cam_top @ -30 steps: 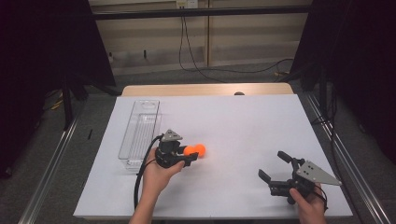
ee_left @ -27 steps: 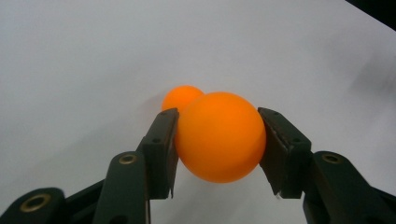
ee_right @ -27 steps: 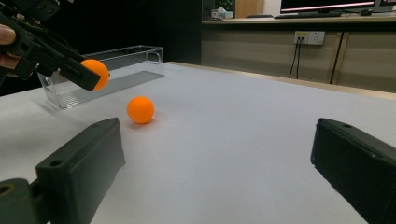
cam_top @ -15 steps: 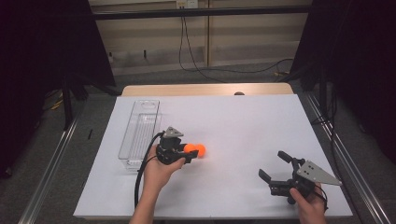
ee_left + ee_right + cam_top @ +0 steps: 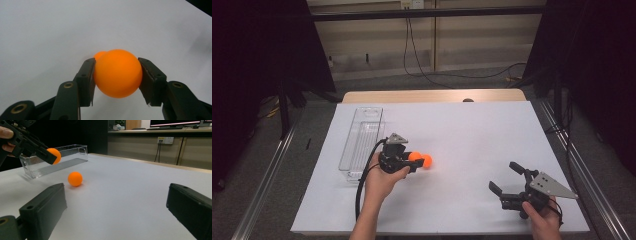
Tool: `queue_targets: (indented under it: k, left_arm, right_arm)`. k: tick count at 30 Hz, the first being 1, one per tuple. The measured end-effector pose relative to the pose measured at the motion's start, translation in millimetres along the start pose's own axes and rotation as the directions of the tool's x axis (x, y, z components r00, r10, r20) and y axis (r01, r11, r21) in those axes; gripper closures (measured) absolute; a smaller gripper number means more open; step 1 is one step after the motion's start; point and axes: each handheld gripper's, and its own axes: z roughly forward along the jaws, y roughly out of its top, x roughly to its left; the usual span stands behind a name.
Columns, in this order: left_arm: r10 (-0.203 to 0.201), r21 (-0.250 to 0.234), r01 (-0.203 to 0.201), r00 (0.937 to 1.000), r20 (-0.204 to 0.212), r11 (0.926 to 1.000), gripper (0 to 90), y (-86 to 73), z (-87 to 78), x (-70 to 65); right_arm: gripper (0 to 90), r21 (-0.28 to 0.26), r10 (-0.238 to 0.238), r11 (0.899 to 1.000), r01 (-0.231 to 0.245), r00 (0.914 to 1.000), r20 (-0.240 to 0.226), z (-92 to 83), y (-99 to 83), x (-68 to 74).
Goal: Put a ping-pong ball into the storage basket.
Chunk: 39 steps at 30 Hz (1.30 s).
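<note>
1. L tongs (image 5: 415,161) pinch an orange ball (image 5: 117,73); in the left gripper view we see both pads pressed flat on its sides, ball sitting at the tips.
2. In the right gripper view we see the held ball (image 5: 54,155) lifted clear of the bench, in front of the clear tray.
3. 2nd orange ball (image 5: 427,160) lies loose on the white bench (image 5: 472,135), just beside the L tong tips on the high view; right gripper view shows it (image 5: 75,179) resting on the surface, below and apart from the held one.
4. In the left gripper view the 2nd ball (image 5: 99,55) peeks out behind the held ball, mostly hidden.
5. Clear plastic tray (image 5: 360,145), long and narrow, sits at the bench's left part, just left of the L hand (image 5: 379,181). Nothing inside as far as we can see.
6. R tongs (image 5: 506,177) spread wide, nothing between them; right gripper view shows both black pads far apart w/ bare bench between.
7. R hand (image 5: 542,217) holds its gripper low at the near right of the bench, well apart from both balls and the tray; tongs point toward the balls.
8. Black cable (image 5: 362,182) trails from the L gripper back along the forearm toward the near edge.
9. Grey three-cornered plate (image 5: 552,185) sits on top of the R gripper.
</note>
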Motion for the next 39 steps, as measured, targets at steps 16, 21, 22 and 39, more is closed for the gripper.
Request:
queue_targets:
  k: [16, 21, 22, 39]
  left_arm:
    - [0.000, -0.018, 0.000, 1.0000, -0.002, 0.9998, 50.9, 7.0, -5.3, 2.4]
    - [0.003, -0.013, -0.003, 1.0000, 0.008, 0.9999, 50.9, 9.6, -6.5, 3.7]
    - [0.008, -0.013, -0.008, 0.9999, 0.010, 0.9999, 50.9, 10.1, -6.3, 3.8]
    - [-0.007, -0.028, 0.007, 1.0000, 0.001, 0.9996, 50.9, 14.6, -11.3, 13.9]
  right_arm:
    - [2.3, -0.002, 0.003, 1.000, -0.003, 1.0000, -0.001, 0.1, -0.2, 0.2]
    - [2.3, -0.002, 0.004, 1.000, -0.004, 1.0000, -0.001, 0.1, -0.2, 0.2]
    - [2.3, 0.000, 0.004, 1.000, -0.004, 1.0000, -0.001, 0.1, -0.3, 0.3]
    - [2.3, -0.001, 0.004, 1.000, -0.004, 1.0000, -0.002, 0.2, -0.2, 0.4]
